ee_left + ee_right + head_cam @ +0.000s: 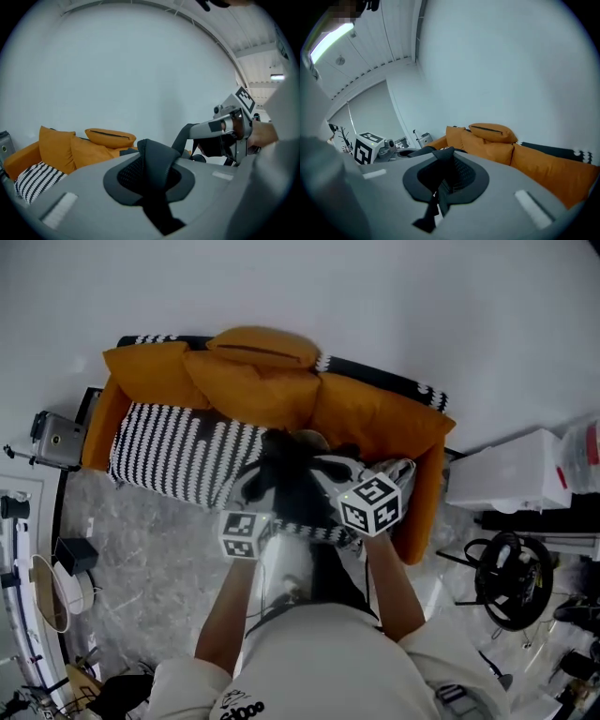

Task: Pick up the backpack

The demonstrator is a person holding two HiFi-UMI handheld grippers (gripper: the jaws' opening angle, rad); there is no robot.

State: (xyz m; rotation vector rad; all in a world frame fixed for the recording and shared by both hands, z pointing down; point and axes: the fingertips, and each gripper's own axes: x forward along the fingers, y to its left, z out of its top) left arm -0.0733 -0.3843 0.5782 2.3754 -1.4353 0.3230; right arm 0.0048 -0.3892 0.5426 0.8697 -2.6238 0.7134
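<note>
The left hand-held gripper (152, 180) and right hand-held gripper (440, 185) are each pinching a dark strap (157, 152), seemingly of the backpack (292, 486), which is hanging between them over the orange sofa (375, 413).

Orange fabric-upholstered sofa (422, 423) stands on a grey marbled floor (159, 540), back to a plain white wall (375, 296). A black-and-white striped knitted throw (173, 451) covers the left part of the seat. Large orange square cushion (150, 371) leans against the backrest, touching a second orange cushion (258, 395); a flatter orange cushion with a dark zip line (262, 345) rests on top. Dark cloth with black-and-white edging (380, 371) lies along the backrest top. On the floor: white rectangular box (506, 474) beside the right end, small black box-shaped item (75, 554) near the left end
</note>
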